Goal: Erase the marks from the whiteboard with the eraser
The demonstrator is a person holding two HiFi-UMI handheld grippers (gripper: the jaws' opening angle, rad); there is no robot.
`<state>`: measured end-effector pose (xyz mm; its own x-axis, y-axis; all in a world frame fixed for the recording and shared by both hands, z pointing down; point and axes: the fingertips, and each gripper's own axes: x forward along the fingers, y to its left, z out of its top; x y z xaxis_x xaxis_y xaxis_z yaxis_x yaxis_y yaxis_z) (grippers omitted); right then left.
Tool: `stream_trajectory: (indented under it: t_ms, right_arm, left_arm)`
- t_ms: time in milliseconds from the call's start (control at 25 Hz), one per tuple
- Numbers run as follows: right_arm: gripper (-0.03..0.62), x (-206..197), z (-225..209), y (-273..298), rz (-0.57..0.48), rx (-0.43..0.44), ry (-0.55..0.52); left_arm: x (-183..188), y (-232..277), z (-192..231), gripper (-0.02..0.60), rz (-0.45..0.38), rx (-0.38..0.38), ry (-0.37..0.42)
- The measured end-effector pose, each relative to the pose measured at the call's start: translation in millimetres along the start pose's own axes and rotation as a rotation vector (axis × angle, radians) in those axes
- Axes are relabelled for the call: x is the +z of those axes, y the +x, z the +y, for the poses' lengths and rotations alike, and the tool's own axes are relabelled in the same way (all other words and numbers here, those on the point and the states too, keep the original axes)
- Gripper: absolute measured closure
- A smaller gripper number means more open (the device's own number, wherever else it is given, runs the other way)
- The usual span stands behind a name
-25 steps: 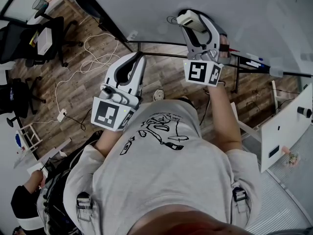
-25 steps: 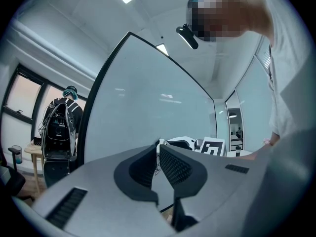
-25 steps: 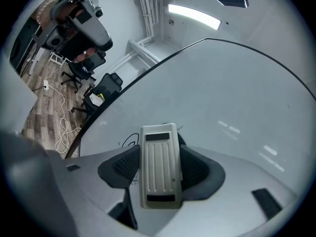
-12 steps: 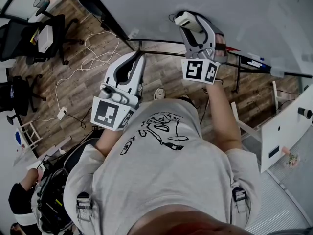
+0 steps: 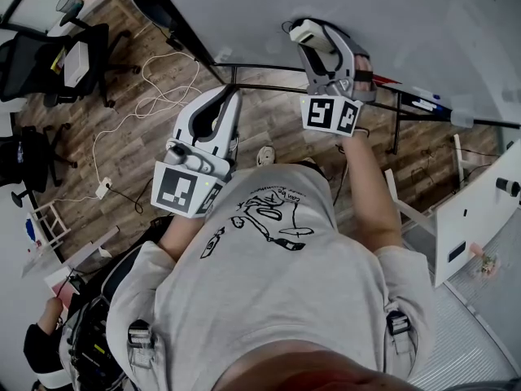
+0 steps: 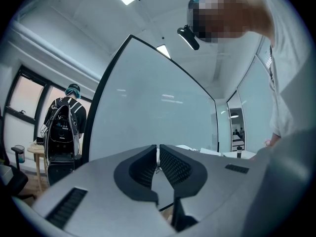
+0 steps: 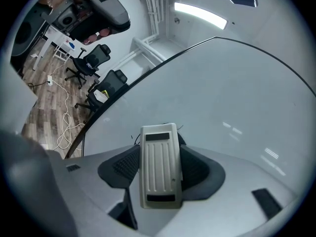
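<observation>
The whiteboard [image 5: 366, 23] fills the top of the head view and stands close ahead in both gripper views [image 7: 227, 98] [image 6: 158, 112]. My right gripper [image 5: 317, 41] is raised to it, shut on a white ribbed eraser [image 5: 310, 31] whose far end meets the board. In the right gripper view the eraser [image 7: 158, 164] sits lengthwise between the jaws of that gripper [image 7: 158, 154]; thin dark marks [image 7: 134, 138] show beside its tip. My left gripper [image 5: 229, 98] hangs lower by my chest, shut and holding nothing, its jaws [image 6: 158, 156] closed together.
The board's tray with markers [image 5: 419, 103] runs right of my right hand. White cables [image 5: 138, 112] trail over the wood floor, office chairs [image 5: 49, 55] stand far left, and a white desk [image 5: 472, 210] is at the right. A person with a backpack [image 6: 64, 127] stands left of the board.
My right gripper has slid the eraser slightly left and up along the board. The left gripper has stayed put.
</observation>
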<state>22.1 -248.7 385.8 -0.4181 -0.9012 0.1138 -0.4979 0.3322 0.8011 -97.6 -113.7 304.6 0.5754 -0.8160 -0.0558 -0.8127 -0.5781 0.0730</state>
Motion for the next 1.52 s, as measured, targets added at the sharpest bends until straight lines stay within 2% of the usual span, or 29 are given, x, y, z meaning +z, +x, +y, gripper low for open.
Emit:
stream_trajectory:
  t_ms: [840, 1040, 1320, 1520]
  right_arm:
    - [0.335, -19.4, 41.5, 9.6, 0.036, 0.044, -0.062]
    - [0.335, -29.9, 63.9, 14.8, 0.060, 0.098, -0.078]
    - [0.335, -50.3, 102.3, 22.2, 0.101, 0.191, -0.042]
    - [0.333, -34.4, 89.5, 12.3, 0.088, 0.196, -0.004]
  left_arm:
    - [0.8, -8.7, -2.5, 0.546, -0.007, -0.001, 0.001]
    - [0.6, -9.9, -2.6, 0.546, -0.004, 0.000, 0.000]
    - [-0.4, -13.7, -0.4, 0.546, 0.002, 0.007, 0.006]
    - [1.5, -16.4, -1.1, 0.546, -0.002, 0.007, 0.004]
